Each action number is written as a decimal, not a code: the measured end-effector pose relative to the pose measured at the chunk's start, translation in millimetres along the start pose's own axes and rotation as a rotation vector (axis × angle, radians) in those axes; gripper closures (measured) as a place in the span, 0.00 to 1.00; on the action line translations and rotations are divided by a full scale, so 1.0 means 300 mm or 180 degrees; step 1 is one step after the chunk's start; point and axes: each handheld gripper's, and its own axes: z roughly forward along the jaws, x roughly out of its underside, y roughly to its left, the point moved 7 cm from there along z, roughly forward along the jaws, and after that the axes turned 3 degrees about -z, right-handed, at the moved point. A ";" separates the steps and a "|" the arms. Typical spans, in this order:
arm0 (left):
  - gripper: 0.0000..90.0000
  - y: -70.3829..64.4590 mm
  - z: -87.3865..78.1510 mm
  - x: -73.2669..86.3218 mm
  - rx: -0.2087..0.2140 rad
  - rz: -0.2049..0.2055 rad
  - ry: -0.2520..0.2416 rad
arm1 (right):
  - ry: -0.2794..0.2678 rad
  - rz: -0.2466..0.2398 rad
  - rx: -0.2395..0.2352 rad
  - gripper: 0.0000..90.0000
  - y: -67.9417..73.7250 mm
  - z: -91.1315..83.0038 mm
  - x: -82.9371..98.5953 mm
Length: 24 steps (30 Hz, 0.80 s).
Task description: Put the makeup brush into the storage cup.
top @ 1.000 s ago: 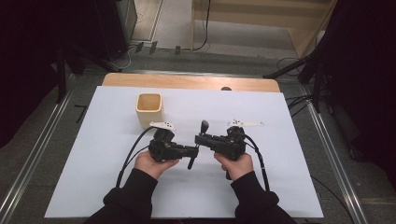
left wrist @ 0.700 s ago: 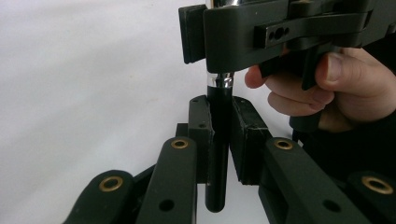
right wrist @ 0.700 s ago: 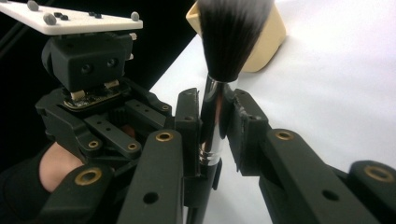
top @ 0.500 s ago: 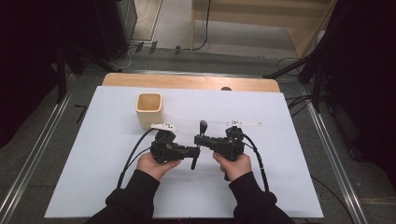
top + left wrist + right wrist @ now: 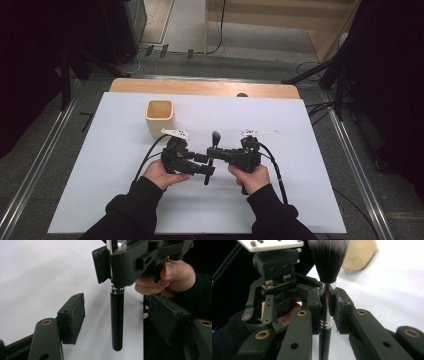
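The brush is clamped at its ferrule by the right gripper, its handle hanging untouched between the wide-open jaws of the left gripper.

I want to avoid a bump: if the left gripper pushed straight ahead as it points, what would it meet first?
Probably the black brush handle between its open jaws, held by the right gripper; depth is unclear.
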 end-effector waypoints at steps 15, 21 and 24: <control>0.66 -0.005 0.010 0.010 0.0217 0.0069 0.0199 | 0.0038 -0.0035 -0.0199 0.87 0.007 0.002 0.005; 0.76 -0.008 0.013 0.011 0.0224 0.0049 0.0186 | 0.0037 -0.0043 -0.0198 0.87 0.004 0.000 0.005; 0.79 -0.005 0.013 0.013 0.0225 0.0046 0.0208 | 0.0048 -0.0040 -0.0201 0.87 0.004 0.004 0.006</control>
